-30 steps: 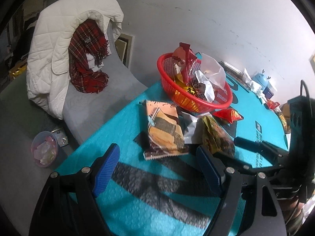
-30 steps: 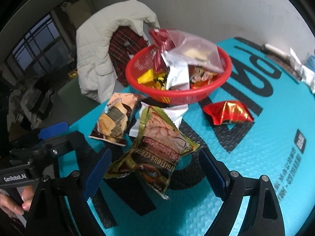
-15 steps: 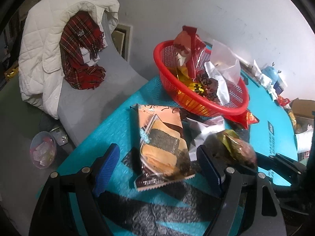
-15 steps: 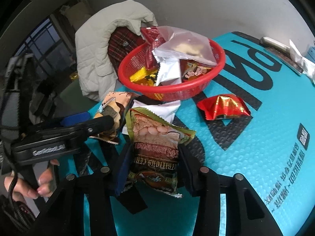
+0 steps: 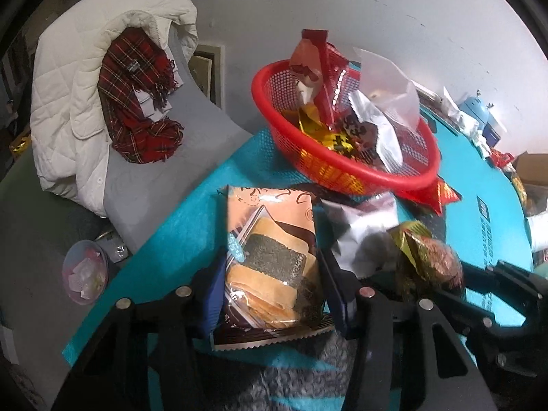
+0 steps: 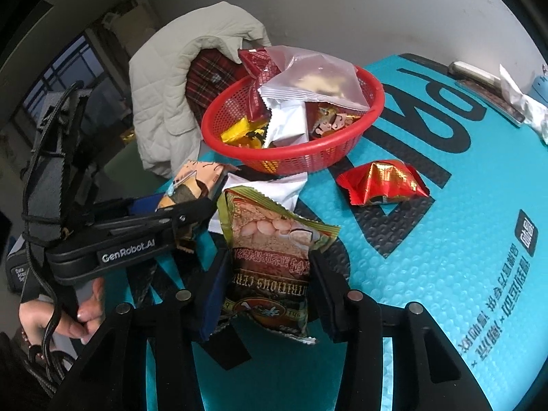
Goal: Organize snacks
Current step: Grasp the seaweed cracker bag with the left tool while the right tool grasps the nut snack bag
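My left gripper (image 5: 270,284) is shut on an orange cake packet (image 5: 270,250) on the teal mat. My right gripper (image 6: 269,291) is shut on a green-gold cereal packet (image 6: 270,250); that packet also shows in the left wrist view (image 5: 428,260). A silver-white packet (image 5: 359,236) lies between them. A red basket (image 6: 291,161) holding several snack packets stands just beyond. A red foil packet (image 6: 383,181) lies on the mat right of the basket. The left gripper shows in the right wrist view (image 6: 178,219), beside the cereal packet.
A white quilted jacket (image 5: 78,102) and a red plaid scarf (image 5: 137,96) hang over a grey seat left of the table. A small plastic cup (image 5: 85,274) sits on the floor below. Clutter and a cardboard box (image 5: 531,171) lie at the far right of the table.
Both grippers moved forward over their packets and closed: the left onto the orange cake packet, the right onto the cereal packet.
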